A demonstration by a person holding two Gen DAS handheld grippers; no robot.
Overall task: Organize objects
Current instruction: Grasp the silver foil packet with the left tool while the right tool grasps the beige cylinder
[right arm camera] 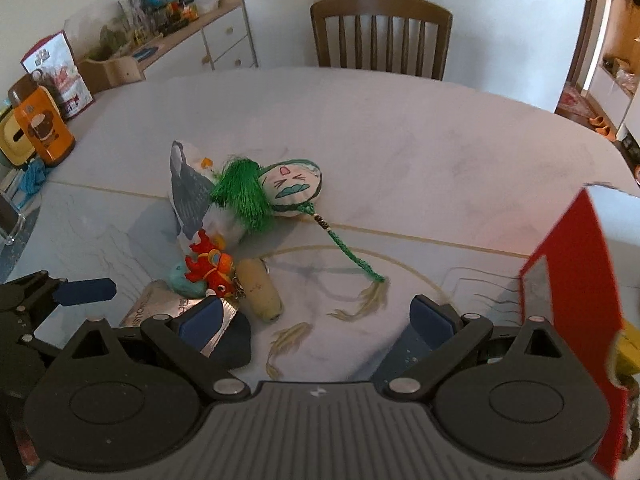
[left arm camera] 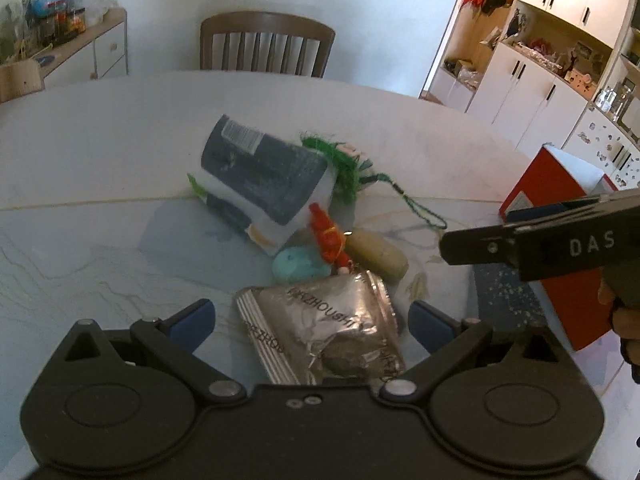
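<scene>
Both grippers are spread wide with nothing held. The left gripper [left arm camera: 311, 320] is parked over a silver foil packet [left arm camera: 320, 332] on the table [left arm camera: 100, 152], the right gripper [right arm camera: 318, 318] just beside it, near a red box [right arm camera: 572, 320]. A green tassel charm [right arm camera: 276, 190] is piled against a blue-white pouch [left arm camera: 264, 180] further back.

Your right hand-held gripper [right arm camera: 322, 318] spread wide over bench [right arm camera: 400, 152]; toy pile [right arm camera: 224, 240] near left, red box [right arm camera: 576, 300] right.

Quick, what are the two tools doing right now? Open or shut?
Left tool: open, around the silver packet, not clamped.
Right tool: open, holding nothing.
</scene>
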